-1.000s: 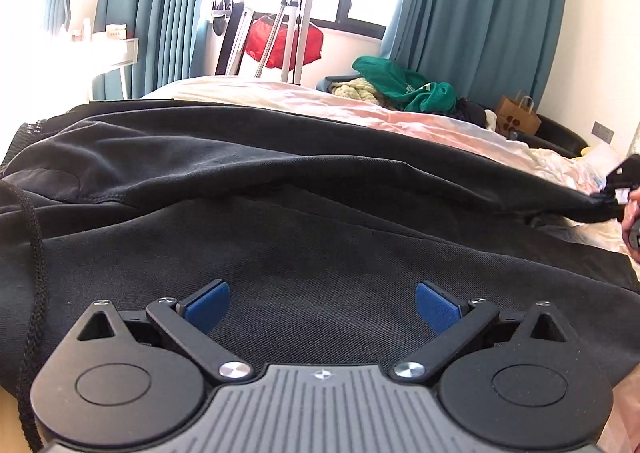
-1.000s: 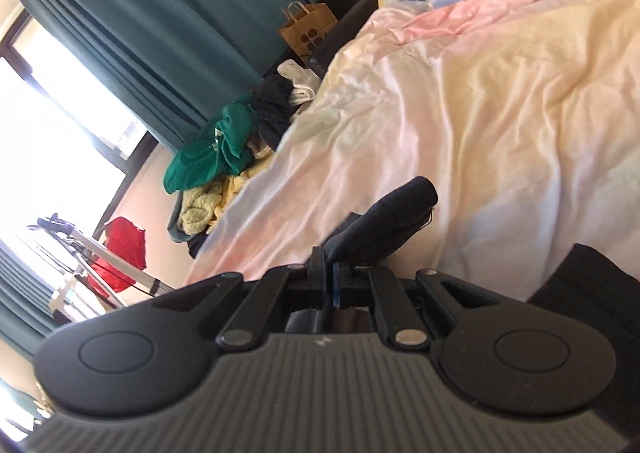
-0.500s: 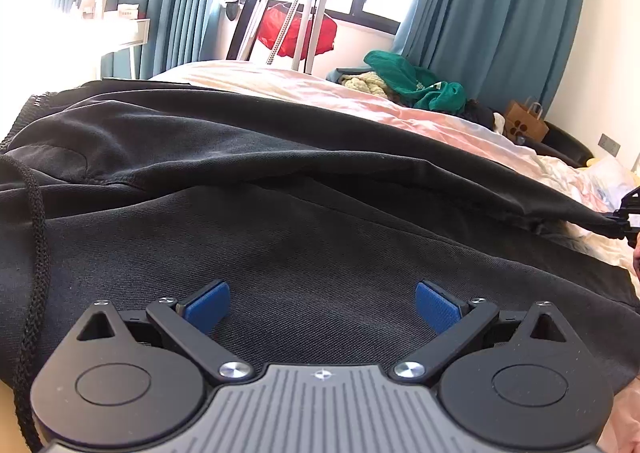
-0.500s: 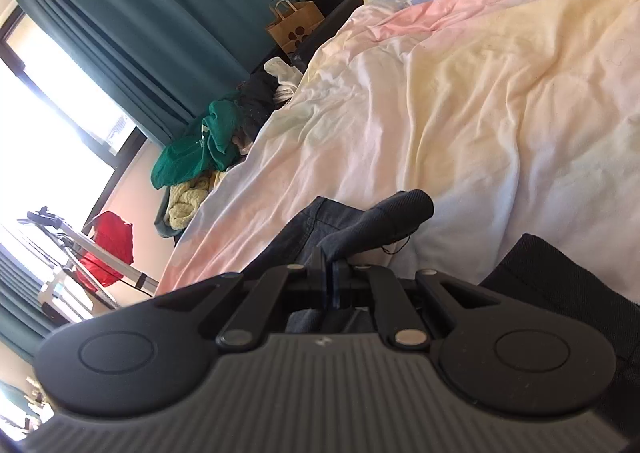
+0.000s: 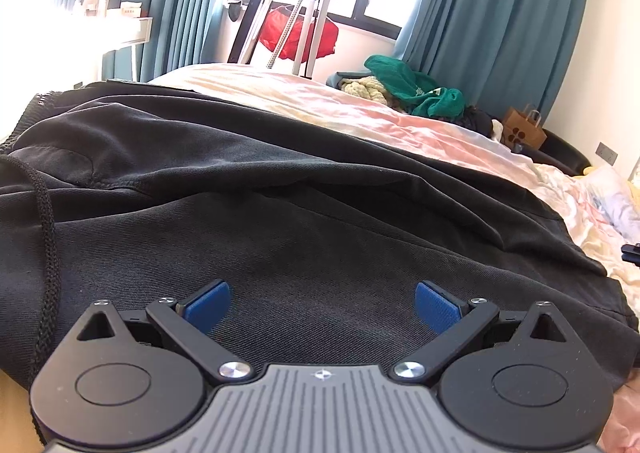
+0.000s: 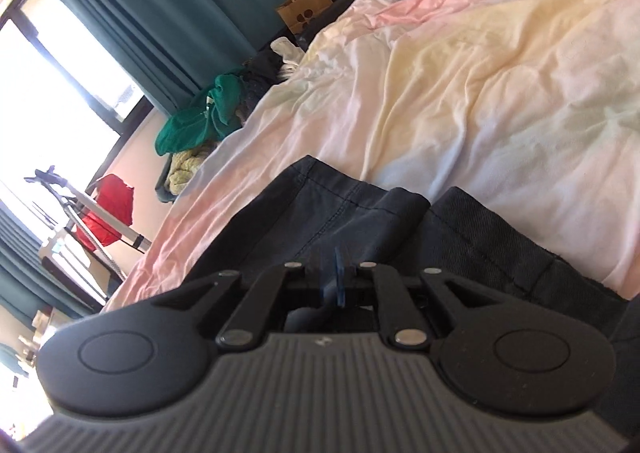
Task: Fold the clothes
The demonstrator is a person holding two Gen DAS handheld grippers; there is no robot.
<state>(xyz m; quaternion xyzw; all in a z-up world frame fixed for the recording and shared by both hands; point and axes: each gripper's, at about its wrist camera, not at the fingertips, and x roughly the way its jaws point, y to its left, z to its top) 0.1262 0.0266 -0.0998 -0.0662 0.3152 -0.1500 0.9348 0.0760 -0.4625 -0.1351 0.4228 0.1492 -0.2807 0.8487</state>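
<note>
Black drawstring shorts (image 5: 280,213) lie spread on the bed, filling the left wrist view; their cord (image 5: 48,237) runs down the left. My left gripper (image 5: 322,305) is open and empty, low over the fabric, blue pads wide apart. In the right wrist view the shorts' hem end (image 6: 360,209) lies flat on the bed just ahead of my right gripper (image 6: 334,281). Its blue pads are pressed together with no cloth seen between them.
The pastel bedspread (image 6: 500,73) stretches beyond the shorts. A pile of green and yellow clothes (image 5: 404,85) lies at the bed's far side, a paper bag (image 5: 524,131) beside it. A drying rack with a red garment (image 5: 298,33) stands by the window.
My right gripper, which held the black hem raised, has lowered it onto the bed and let go; the fabric now lies flat ahead of it. The left gripper stays open over the shorts.
</note>
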